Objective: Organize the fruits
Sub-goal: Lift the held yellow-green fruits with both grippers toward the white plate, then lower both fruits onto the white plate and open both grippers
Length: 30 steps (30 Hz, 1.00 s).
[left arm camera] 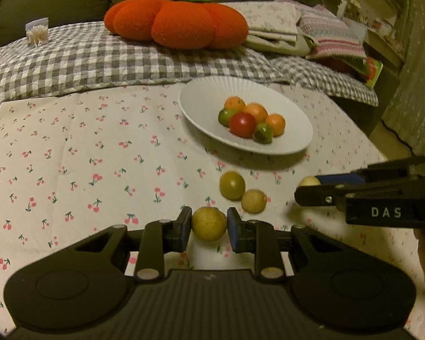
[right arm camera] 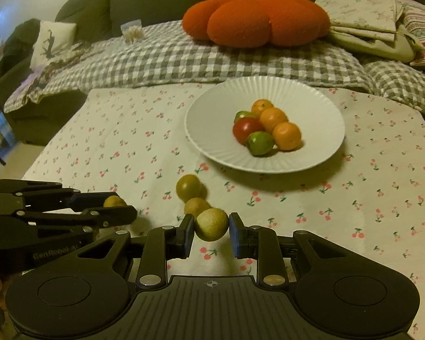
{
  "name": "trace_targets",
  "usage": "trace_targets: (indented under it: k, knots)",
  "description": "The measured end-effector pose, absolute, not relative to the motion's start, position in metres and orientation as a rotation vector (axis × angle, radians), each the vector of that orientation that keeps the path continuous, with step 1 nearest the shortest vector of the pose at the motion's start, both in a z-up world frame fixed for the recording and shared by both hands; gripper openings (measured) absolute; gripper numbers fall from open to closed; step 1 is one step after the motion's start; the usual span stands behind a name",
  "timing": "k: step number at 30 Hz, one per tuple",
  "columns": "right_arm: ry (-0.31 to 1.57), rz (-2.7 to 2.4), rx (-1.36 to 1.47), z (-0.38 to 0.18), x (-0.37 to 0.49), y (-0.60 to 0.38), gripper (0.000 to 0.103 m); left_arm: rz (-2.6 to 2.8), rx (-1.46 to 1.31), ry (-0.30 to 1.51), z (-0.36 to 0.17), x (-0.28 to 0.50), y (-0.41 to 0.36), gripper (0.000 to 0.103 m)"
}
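Left wrist view: left tool [left arm camera: 209,226] clamped on a yellow fruit [left arm camera: 209,224], low centre. At twelve o'clock from it, two loose fruits [left arm camera: 242,194] lying on the cherry-print cloth [left arm camera: 99,155] over the counter, just beside each other. Farther toward one o'clock, white plate [left arm camera: 212,104] holding six small fruits: orange, green, one red. At three o'clock, right tool [left arm camera: 308,188] entering side-on, a pale fruit [left arm camera: 310,181] showing between its tips.

Right wrist view: right tool [right arm camera: 211,226] narrowed onto that pale fruit [right arm camera: 211,224]. Behind it at eleven o'clock, the two loose fruits [right arm camera: 191,195], the nearer partly covered by the held one. Plate [right arm camera: 212,141] at one o'clock. Left tool [right arm camera: 121,209] at nine o'clock, its fruit [right arm camera: 114,201] mostly hidden by the fingers.

Step in hand, by judgement: both fruits gripped, carry to the plate not yet made. Next: lifting clear, travelling forward over the rim, releasing low in bare space so nothing rolls out.

Hard to tell: kind of fruit, and whether either held fruit is already off the cloth. Hands cut off at the frame edges.
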State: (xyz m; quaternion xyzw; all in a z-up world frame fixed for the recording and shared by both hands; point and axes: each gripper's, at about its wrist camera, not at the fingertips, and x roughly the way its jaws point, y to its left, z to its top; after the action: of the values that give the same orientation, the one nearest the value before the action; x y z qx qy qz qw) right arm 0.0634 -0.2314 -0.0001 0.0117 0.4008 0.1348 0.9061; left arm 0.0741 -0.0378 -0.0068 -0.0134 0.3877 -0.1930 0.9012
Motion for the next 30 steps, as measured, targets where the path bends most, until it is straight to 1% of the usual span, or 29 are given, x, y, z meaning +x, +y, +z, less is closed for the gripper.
trace_targets:
  k: [15,23,30]
  knots:
    - [0.773,0.291,0.025,0.011,0.063,-0.24,0.024,-0.385,-0.166,0.762,0.015,0.095,-0.022,0.025]
    - [0.747,0.257,0.041,0.019,0.075,-0.247,0.024,-0.393,-0.197,0.737,0.023,0.112,-0.039,0.025]
    - [0.729,0.18,0.054,0.021,0.094,-0.266,0.024,-0.38,-0.227,0.739,0.02,0.138,-0.06,0.025]
